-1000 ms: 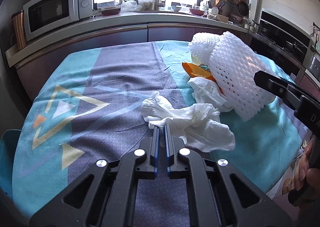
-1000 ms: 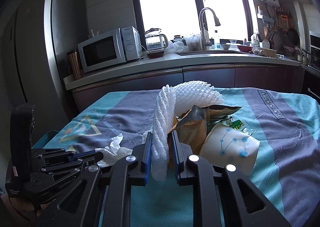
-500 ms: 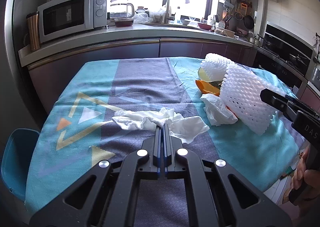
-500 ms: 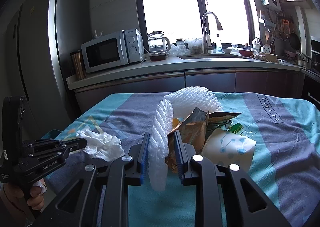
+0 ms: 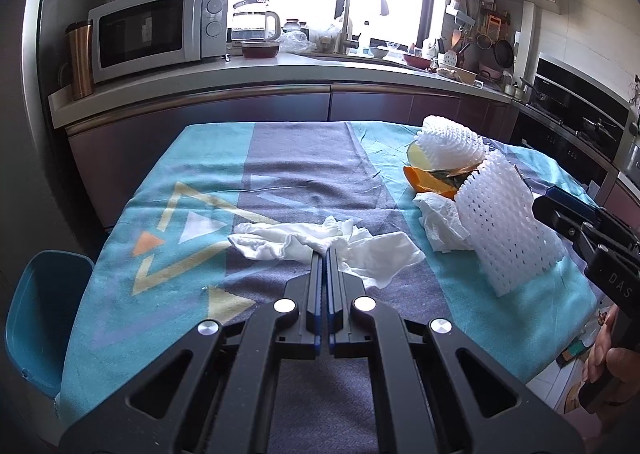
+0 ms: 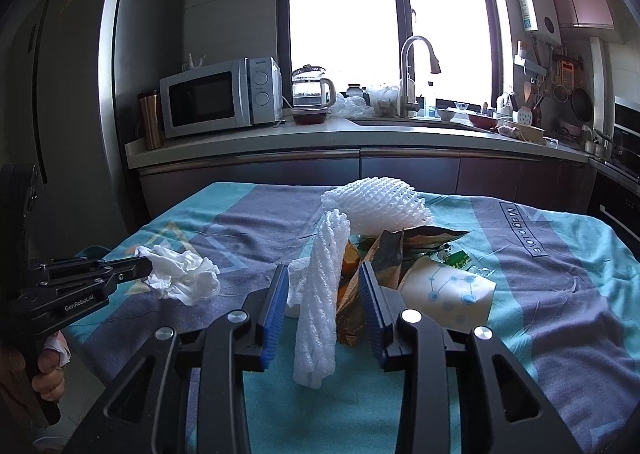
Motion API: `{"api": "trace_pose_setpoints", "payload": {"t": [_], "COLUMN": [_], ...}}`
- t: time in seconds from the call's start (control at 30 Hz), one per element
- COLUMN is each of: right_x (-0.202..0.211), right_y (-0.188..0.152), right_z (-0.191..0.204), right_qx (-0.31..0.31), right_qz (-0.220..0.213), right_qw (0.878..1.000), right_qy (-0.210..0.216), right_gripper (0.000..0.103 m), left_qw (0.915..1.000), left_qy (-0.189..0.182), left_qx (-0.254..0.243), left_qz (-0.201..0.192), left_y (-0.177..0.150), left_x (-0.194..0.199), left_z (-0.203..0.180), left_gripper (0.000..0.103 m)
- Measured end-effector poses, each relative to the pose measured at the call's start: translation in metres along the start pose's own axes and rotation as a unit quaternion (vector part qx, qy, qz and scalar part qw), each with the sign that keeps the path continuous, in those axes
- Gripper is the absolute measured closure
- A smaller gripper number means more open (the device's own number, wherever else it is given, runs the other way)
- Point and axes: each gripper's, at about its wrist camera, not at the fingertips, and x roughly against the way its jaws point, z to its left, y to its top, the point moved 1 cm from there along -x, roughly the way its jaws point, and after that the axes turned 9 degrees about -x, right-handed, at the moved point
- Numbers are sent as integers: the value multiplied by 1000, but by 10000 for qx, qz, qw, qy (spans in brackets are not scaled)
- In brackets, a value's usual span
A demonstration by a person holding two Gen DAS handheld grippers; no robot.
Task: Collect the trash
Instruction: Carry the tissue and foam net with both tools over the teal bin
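My left gripper [image 5: 324, 254] is shut on a crumpled white tissue [image 5: 320, 244] and holds it over the patterned tablecloth; the tissue also shows in the right wrist view [image 6: 180, 278]. My right gripper [image 6: 323, 286] is open, its blue pads either side of a white foam net sleeve [image 6: 320, 302] that stands between them, let go. The sleeve also shows in the left wrist view [image 5: 504, 225]. Behind it lies a pile: a second foam net [image 6: 380, 205], a brown snack wrapper [image 6: 392, 254], a paper cup [image 6: 448, 290], an orange peel [image 5: 428, 181] and another tissue [image 5: 440, 221].
The table under the teal and grey cloth [image 5: 280, 173] has its near edge close to me. A blue chair [image 5: 40, 314] stands at the left. A kitchen counter [image 6: 360, 133] with a microwave [image 6: 220, 97], kettle and sink runs behind. A fridge [image 6: 80, 93] stands at the left.
My right gripper has opened and let go of the foam net sleeve. My left gripper has pulled back and up with the tissue in it, away from the pile.
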Motion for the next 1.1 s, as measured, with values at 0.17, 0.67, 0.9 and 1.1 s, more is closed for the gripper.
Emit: {"api": "trace_pose_setpoints", "payload": {"t": [0.17, 0.67, 0.9, 1.1], "right_x": [-7, -3, -19, -39], "right_y": [-1, 8, 18, 21], "right_z": [10, 27, 67, 122], "right_qx": [166, -168, -181, 53], "right_qz": [149, 381, 652, 927], "right_qw": [9997, 9944, 9790, 9580], "right_qy": [-13, 975, 1922, 2713], "right_gripper": [69, 93, 93, 93], "left_qw": [10000, 9992, 9966, 9893], "left_qy": [-9, 240, 626, 1219], "left_qx": [19, 137, 356, 655], "left_qz": [-45, -295, -405, -453], "left_y": [-2, -12, -23, -38], "left_x": [1, 35, 72, 105], "left_z": [3, 31, 68, 109], "left_gripper": [101, 101, 101, 101]}}
